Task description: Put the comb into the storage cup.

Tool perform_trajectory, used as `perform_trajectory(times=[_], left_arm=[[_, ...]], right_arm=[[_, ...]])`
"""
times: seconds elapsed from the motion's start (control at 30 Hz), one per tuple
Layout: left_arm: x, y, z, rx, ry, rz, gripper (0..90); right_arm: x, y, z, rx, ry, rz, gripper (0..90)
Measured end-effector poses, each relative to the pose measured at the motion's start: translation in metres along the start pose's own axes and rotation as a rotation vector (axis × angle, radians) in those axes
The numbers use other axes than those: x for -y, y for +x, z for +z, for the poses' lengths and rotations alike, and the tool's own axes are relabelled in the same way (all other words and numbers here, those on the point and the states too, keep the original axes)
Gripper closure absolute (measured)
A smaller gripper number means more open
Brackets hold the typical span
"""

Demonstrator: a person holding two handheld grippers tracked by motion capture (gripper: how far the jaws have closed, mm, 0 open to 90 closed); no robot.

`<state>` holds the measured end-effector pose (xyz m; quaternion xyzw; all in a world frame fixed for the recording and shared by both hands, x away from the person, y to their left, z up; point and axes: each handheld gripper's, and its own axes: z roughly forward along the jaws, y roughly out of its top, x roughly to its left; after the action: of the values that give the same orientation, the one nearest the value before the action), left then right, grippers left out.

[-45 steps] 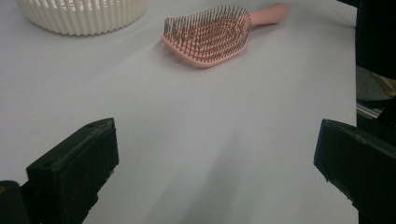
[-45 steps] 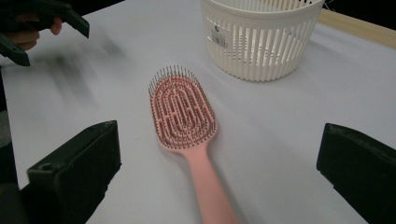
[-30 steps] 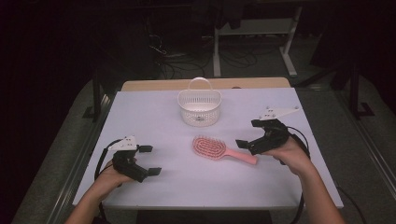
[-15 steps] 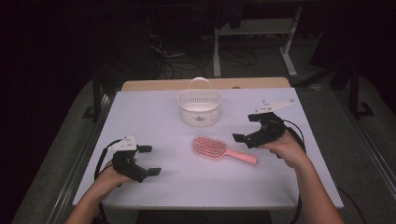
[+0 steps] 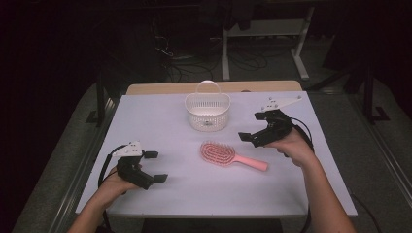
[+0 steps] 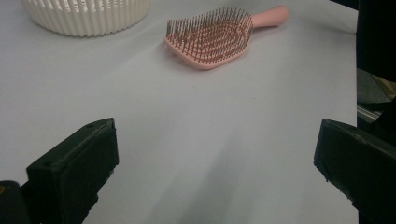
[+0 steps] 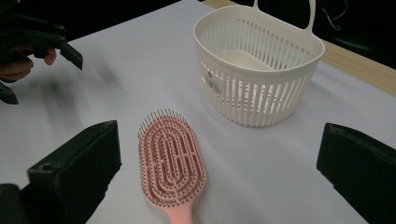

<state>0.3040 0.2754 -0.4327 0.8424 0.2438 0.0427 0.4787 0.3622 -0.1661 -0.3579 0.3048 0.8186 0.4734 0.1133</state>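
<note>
Pink and bristly, the hairbrush (image 5: 232, 155) lies flat on the white table (image 5: 160, 121), bristles up, a little in front of the white basket (image 5: 207, 111) and apart from it; its handle points away from the basket, toward the right gripper (image 5: 252, 138); the right gripper hangs just beside the handle end of the hairbrush, on the side away from the left gripper (image 5: 155, 166), with its jaws wide open and nothing in them; the left gripper rests well apart from the hairbrush, near the person's edge of the table, and its jaws are wide open and hold nothing too; the basket has nothing in it that I can see; I think the step in hand is the reach for the hairbrush, and it is not yet picked up; next, I think the right gripper needs to come down over the thin handle, line its jaws up on both sides, and close gently before lifting it toward the basket.
</note>
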Motion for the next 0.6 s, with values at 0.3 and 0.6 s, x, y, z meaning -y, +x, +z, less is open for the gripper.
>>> perform_trajectory(times=[0.3, 0.6], left_arm=[[-0.0007, 0.0001, 0.0015, -0.001, 0.008, 0.011, 0.0], [-0.0006, -0.0007, 0.0000, 0.000, 0.001, 0.010, 0.0]], right_arm=[[-0.0100, -0.0048, 0.0021, -0.012, 0.006, -0.017, 0.0], [-0.0088, -0.0027, 0.0073, -0.028, 0.078, -0.047, 0.0]])
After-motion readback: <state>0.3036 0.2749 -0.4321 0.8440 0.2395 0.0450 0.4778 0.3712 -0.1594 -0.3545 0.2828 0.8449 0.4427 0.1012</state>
